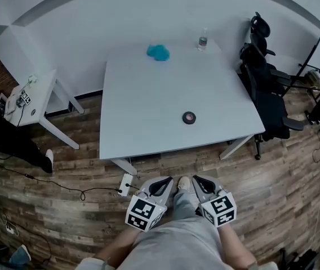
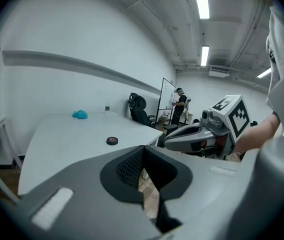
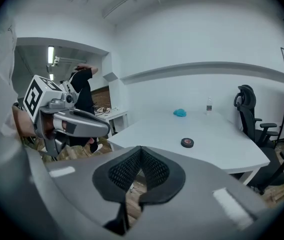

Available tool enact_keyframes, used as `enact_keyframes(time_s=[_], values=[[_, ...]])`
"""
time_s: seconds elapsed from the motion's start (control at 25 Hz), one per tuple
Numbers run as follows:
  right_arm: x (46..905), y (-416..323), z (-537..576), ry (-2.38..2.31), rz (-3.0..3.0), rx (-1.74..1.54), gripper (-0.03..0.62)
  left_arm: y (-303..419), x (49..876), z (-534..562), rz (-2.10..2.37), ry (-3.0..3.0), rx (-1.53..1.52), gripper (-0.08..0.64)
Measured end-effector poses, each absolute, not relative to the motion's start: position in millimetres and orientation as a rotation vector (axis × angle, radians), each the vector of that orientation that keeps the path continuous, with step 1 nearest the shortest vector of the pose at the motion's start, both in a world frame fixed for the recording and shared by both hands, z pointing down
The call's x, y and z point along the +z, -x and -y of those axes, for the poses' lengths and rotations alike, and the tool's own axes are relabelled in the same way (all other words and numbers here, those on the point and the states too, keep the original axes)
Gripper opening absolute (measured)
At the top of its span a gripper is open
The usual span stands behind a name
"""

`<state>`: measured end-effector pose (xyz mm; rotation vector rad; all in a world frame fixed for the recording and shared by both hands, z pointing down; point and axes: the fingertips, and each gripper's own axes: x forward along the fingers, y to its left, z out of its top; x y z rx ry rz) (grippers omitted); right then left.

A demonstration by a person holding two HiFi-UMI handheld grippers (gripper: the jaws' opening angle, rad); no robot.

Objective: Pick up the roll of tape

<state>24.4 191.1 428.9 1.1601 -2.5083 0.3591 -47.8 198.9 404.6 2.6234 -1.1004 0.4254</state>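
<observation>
Both units are off the worktop (image 1: 149, 94), held low over the wood floor (image 1: 81, 167) just short of its near edge, side by side and apart. The left hand-held gripper (image 1: 161, 186) has its jaws pressed together at the tips, with nothing between them; its own view shows only a thin sliver of floor behind the pads (image 2: 127, 166). The right hand-held gripper (image 1: 201, 183) is the same: jaws together, empty, mesh pads (image 3: 154, 169) meeting at the tip. Each one shows in the other's camera, the right at (image 2: 168, 143) and the left at (image 3: 107, 130), marker cubes up. The roll of tape (image 1: 189, 117) is black and lies flat on the worktop, right of centre and toward the near edge, alone, well apart from both grippers. It sits ahead of the left jaws and a bit to their left in the left gripper view (image 2: 112, 141), and ahead and to the right in the right gripper view (image 3: 187, 143). At the far edge of the worktop are a crumpled teal cloth (image 1: 158, 52) and an upright water bottle (image 1: 203, 40), near each other but not touching. Black office chairs (image 1: 264, 89) stand along the right side. A small white side table (image 1: 33, 97) stands to the left with small items on it. A white power strip (image 1: 125, 184) lies on the floor by the near table leg, just beside the left gripper. A person (image 2: 181, 104) stands by a whiteboard (image 2: 167, 96) at the back of the room.
</observation>
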Motion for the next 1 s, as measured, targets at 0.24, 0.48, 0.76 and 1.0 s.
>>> enact_keyframes(time_s=[0.24, 0.48, 0.76, 1.0], values=[[429, -43, -125, -1.143, 2.492, 0.374, 0.008, 29, 402, -136, 1.106, -2.6, 0.418, 0.017], [430, -55, -70, -1.12, 2.491, 0.398, 0.008, 19, 404, -77, 1.114, -2.572, 0.426, 0.017], [425, -70, -2, -1.088, 2.506, 0.387, 0.008, 8, 398, -13, 1.159, -2.549, 0.42, 0.017], [422, -71, 49, -1.01, 2.537, 0.357, 0.008, 5, 395, 36, 1.213, -2.523, 0.418, 0.017]])
